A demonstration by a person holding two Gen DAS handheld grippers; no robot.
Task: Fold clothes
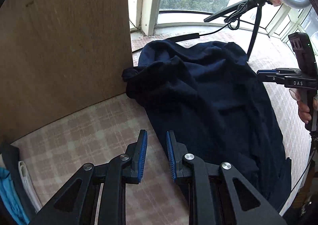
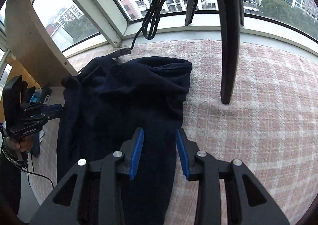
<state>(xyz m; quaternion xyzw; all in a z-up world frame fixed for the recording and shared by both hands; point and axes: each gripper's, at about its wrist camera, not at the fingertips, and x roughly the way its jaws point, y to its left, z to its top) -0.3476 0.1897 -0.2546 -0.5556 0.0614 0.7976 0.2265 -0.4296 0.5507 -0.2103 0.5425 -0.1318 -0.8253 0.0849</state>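
Garment (image 1: pixel 208 95), dark navy, rumpled lengthwise on pink checked surface (image 1: pixel 79 135), long axis running away toward window. Left gripper (image 1: pixel 157 155) parted and empty beside its left edge; right gripper (image 2: pixel 159 153) parted, empty, directly over near end, nearer.

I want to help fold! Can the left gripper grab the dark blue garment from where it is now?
Probably yes. The left gripper is open with nothing in it, and the garment lies just ahead on the checked cloth. Nothing sits between them, and the wooden board stands off to the side.
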